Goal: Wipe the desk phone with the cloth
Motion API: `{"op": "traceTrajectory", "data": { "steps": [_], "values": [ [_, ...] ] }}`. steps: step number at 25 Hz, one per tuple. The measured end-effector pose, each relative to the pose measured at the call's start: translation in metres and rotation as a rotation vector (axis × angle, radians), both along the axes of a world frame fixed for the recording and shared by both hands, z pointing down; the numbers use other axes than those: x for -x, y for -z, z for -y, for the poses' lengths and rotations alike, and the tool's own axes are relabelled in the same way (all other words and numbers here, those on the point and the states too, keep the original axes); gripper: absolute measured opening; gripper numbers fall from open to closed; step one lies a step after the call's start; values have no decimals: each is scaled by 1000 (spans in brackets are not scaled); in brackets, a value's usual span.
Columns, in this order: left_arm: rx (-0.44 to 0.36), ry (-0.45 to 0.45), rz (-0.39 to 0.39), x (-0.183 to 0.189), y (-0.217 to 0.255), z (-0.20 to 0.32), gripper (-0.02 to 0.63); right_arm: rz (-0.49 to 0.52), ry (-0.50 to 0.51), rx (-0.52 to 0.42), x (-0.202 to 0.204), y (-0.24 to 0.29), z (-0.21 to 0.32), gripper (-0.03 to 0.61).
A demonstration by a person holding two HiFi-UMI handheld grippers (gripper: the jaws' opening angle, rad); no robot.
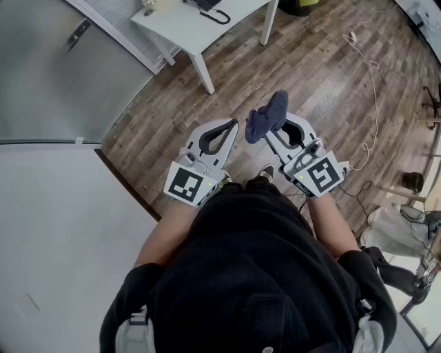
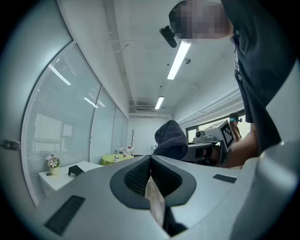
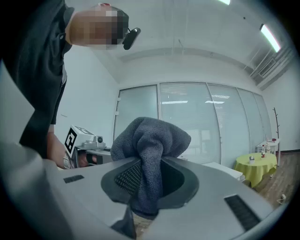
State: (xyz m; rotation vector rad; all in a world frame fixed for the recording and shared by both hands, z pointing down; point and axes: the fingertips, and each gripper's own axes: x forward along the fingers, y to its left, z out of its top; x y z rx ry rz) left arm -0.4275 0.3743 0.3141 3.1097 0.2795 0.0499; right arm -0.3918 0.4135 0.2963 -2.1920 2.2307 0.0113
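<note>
1. With the right tongs (image 1: pixel 272 133), pinching a dark blue cloth (image 1: pixel 269 114) by a fold, the bunched bulk standing up past the tips. Probably gripped this way to keep a soft wad ready for wiping.
2. With the left tongs (image 1: pixel 233 125), pressed together on nothing. Likely kept free to steady something later.
3. Holding both at waist level over the wooden floor (image 1: pixel 310 62), just beside each other and well apart from the white worktop (image 1: pixel 186 31). Looks like a carrying posture, not a working one.
4. At the far edge of the head view, finding the desk phone (image 1: pixel 207 4) on that worktop, dark, with a coiled cord (image 1: pixel 219 16), and partly cut off by the frame. Not touched by the cloth, so wiping seemingly not yet begun.
5. As for containers, spotting only a small pot (image 2: pixel 53 170) on the worktop in the left gripper view, with a few flowers (image 2: pixel 51 161) in it. Too small to tell more.
</note>
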Motion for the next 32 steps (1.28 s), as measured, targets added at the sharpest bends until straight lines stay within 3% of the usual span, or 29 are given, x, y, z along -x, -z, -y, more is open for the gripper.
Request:
{"op": "traceTrajectory", "data": {
  "steps": [23,32],
  "values": [
    [8,-35,-2,32,-11,44,11,69,-15,66,33,-25,39,95],
    [8,-37,6,5,-17,53,11,66,-9,69,8,-29,46,95]
  ]
}}
